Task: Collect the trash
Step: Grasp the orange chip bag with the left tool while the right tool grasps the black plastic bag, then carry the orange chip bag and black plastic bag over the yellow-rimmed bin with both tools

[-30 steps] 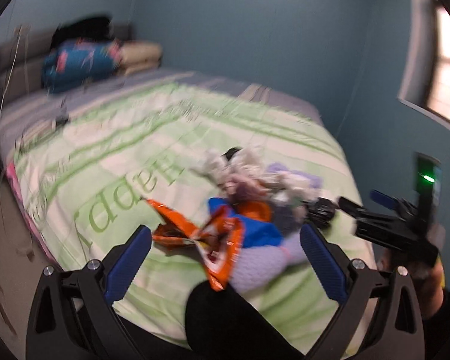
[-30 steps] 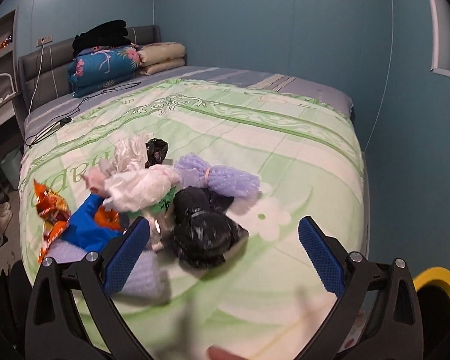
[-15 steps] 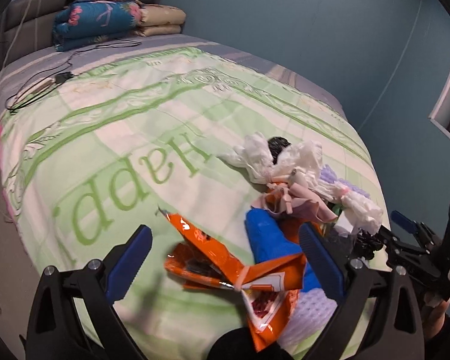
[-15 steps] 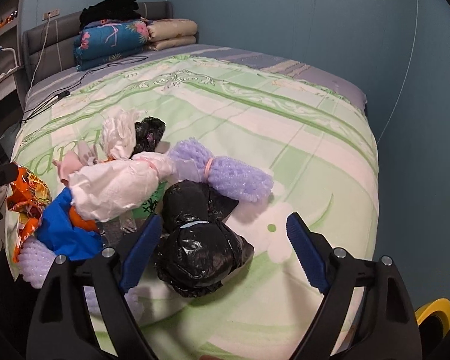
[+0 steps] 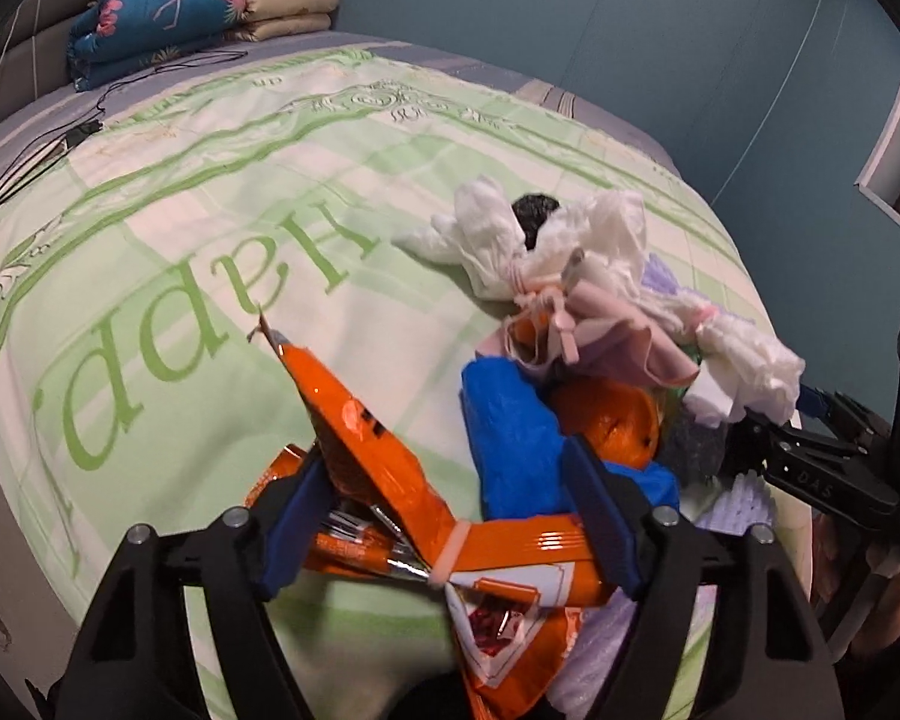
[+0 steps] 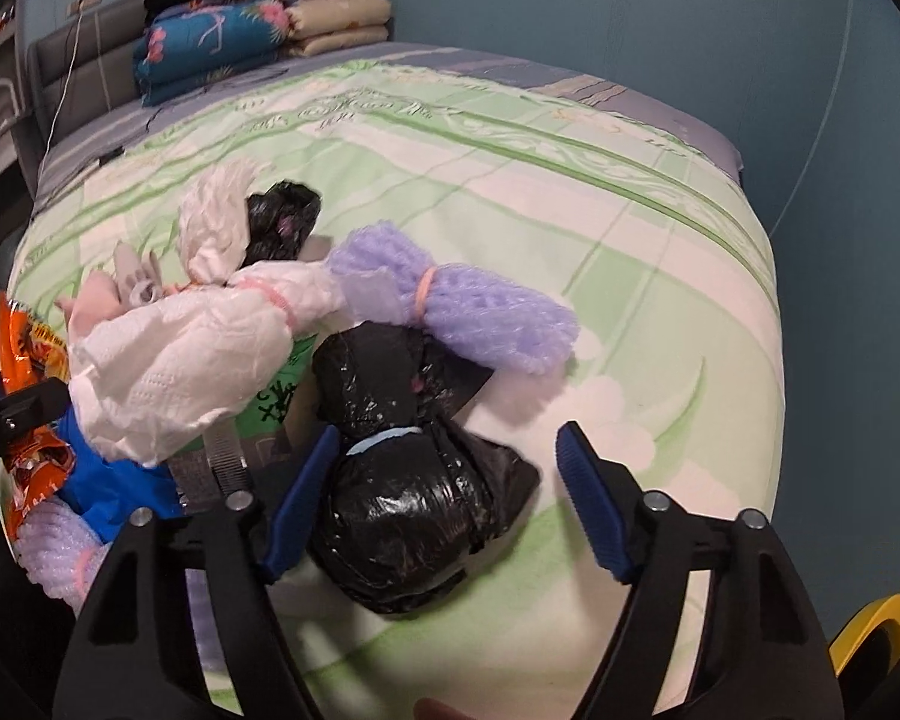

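Left tongs (image 5: 450,516) are down over the orange wrapper (image 5: 384,468), jaws closing with the wrapper between them. The left pad (image 5: 297,516) looks against the crumpled foil; the right pad (image 5: 600,516) sits at the wrapper's far edge, but I cannot tell if it presses yet. A rubber band (image 5: 450,546) cinches the wrapper at its middle.

Over on the other side, the right tongs (image 6: 444,504) straddle the black bag (image 6: 414,516), jaws closing. The left pad (image 6: 297,498) is right at the bag's side; the right pad (image 6: 588,504) stands apart from it, so no grip.

The trash sits in 1 heap near the foot of the bed (image 6: 570,192), on the green-and-white cover. Behind the black bag lies a purple foam net (image 6: 480,312) tied with a band, touching it. Left of that, a white tissue bundle (image 6: 174,372) rests over a blue bag (image 6: 114,486). A second, smaller black bag (image 6: 282,222) sits further back beside more white tissue (image 6: 216,222).

From the left view the blue bag (image 5: 510,444) lies just beyond the wrapper, with an orange ball (image 5: 612,420) tucked against it.

Folded blankets (image 5: 168,18) are stacked at the headboard, well apart from the heap.
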Tool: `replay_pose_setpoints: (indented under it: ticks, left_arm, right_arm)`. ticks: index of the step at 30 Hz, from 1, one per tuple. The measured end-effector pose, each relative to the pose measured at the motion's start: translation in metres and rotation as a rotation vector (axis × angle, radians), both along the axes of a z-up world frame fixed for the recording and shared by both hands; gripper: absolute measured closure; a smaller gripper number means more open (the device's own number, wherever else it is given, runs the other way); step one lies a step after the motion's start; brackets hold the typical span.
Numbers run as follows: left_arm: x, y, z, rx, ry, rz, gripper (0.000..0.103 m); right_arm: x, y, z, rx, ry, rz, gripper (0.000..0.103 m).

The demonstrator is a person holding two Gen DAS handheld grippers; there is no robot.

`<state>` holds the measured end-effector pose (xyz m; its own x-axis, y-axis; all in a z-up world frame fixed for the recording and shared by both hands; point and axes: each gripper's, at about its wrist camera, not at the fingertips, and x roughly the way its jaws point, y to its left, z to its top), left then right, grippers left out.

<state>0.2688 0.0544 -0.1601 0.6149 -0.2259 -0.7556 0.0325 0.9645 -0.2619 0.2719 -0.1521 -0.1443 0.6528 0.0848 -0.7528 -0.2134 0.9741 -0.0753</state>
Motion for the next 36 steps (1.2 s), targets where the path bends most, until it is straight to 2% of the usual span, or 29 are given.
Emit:
replay_pose_setpoints:
  ticks: [2, 4, 7, 9, 14, 18, 27, 36]
  left_arm:
    - [-0.002, -0.002, 0.000, 0.029, -0.009, -0.002, 0.036]
    - [-0.005, 0.002, 0.001, 0.004, -0.010, 0.003, 0.042]
    - [-0.006, 0.010, 0.002, -0.021, -0.001, 0.010, 0.064]
    - [-0.005, 0.014, 0.000, -0.027, 0.006, 0.018, 0.071]
    - [-0.011, 0.019, 0.000, -0.045, -0.001, 0.024, 0.072]
    - [-0.020, 0.020, 0.010, -0.057, -0.029, 0.007, 0.072]
    - [-0.049, 0.022, 0.055, -0.069, -0.172, 0.010, 0.072]
    - [-0.076, 0.009, 0.094, -0.053, -0.266, -0.019, 0.072]
  right_arm:
    - [0.000, 0.004, -0.001, -0.018, 0.007, 0.013, 0.044]
    - [-0.002, 0.008, -0.001, -0.029, 0.009, 0.026, 0.049]
    - [-0.007, 0.010, 0.001, -0.036, 0.007, 0.035, 0.056]
    - [-0.010, 0.011, 0.001, -0.030, 0.006, 0.034, 0.060]
    - [-0.015, 0.008, 0.004, 0.008, 0.025, 0.016, 0.066]
    - [-0.025, 0.000, 0.015, 0.051, 0.016, -0.004, 0.067]
    - [-0.070, -0.027, 0.062, 0.136, -0.083, -0.044, 0.067]
    - [-0.123, -0.056, 0.096, 0.198, -0.139, -0.052, 0.067]
